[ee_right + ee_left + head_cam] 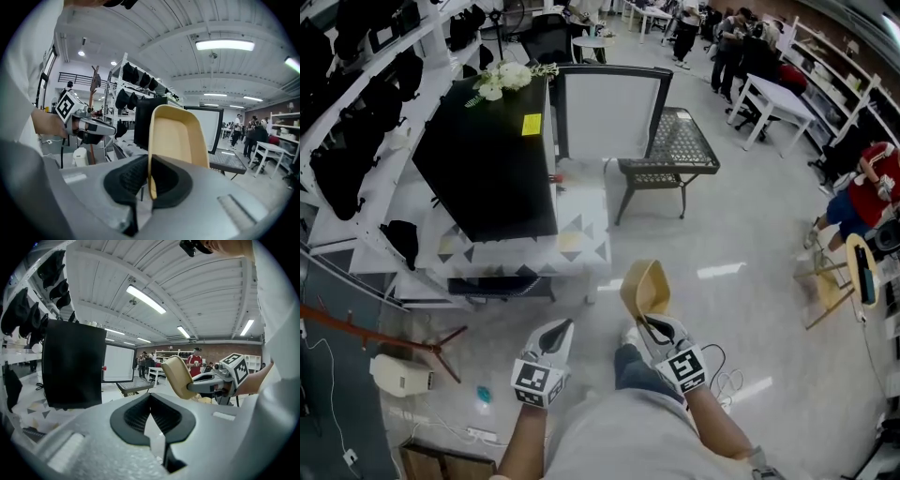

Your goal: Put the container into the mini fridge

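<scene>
Right gripper view: container [180, 136] in right claw [149, 182]

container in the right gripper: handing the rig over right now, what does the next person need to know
Left gripper: jaws together, empty, held low beside the right one.
Right gripper: shut on one wall of the tan container, which is tilted up on end.
The black mini fridge sits on the low table ahead. Its door is open; the inside is not visible.
Done: container in hand.
Left: carry it to the fridge, set it inside, let go, probably close the door.
</scene>
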Demonstrator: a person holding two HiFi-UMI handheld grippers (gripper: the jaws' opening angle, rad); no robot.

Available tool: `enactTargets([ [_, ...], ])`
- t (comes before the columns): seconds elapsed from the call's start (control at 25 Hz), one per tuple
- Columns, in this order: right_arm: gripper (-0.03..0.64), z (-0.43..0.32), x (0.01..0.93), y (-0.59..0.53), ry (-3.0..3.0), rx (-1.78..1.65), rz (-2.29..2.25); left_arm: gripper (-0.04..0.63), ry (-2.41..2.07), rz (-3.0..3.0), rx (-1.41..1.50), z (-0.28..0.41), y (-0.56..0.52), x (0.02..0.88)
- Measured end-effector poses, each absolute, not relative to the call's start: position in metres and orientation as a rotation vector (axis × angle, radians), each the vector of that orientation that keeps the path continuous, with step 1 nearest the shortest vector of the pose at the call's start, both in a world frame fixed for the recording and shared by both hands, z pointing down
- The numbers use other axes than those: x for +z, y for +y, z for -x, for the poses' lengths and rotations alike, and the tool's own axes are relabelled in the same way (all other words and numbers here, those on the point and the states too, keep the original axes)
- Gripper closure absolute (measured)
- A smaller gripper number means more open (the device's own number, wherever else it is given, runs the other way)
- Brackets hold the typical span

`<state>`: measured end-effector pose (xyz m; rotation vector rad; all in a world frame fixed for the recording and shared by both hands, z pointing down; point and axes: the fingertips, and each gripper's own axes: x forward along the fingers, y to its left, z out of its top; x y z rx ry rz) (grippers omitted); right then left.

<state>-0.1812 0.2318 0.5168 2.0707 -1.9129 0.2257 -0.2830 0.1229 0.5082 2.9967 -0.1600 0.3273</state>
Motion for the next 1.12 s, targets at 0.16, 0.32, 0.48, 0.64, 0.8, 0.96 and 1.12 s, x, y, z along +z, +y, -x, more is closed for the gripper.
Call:
enactTargets([
  [0.16, 0.598, 0.156, 0.519, 0.205, -1.958, 0.231, -2.048, 0.586, -0.177, -2.993, 0.364, 0.254, 0.105, 0.514],
  [0.32, 0.598, 0.115, 0.523, 0.179, -1.996, 0.253, -2.016, 0.586, -0.213, -2.991, 0.395, 0.216, 0.082, 0.515],
  [0.48, 0.598, 0.064, 0.529, 0.155, -2.02, 0.277, -1.987, 0.586, -0.257, -2.977, 0.421, 0.175, 0.063, 0.513],
  [0.64, 0.598, 0.022, 0.526, 0.131, -2.065, 0.277, -1.955, 0.586, -0.289, -2.969, 0.455, 0.133, 0.048, 0.513],
  [0.8, 0.598, -0.022, 0.528, 0.116, -2.09, 0.286, -1.926, 0.586, -0.313, -2.965, 0.481, 0.09, 0.035, 0.514],
  [0.96, 0.598, -0.06, 0.533, 0.106, -2.124, 0.307, -1.899, 0.586, -0.363, -2.95, 0.516, 0.055, 0.022, 0.515],
  [1.12, 0.598, -0.089, 0.539, 0.102, -2.162, 0.317, -1.874, 0.586, -0.396, -2.94, 0.553, 0.024, 0.017, 0.52],
])
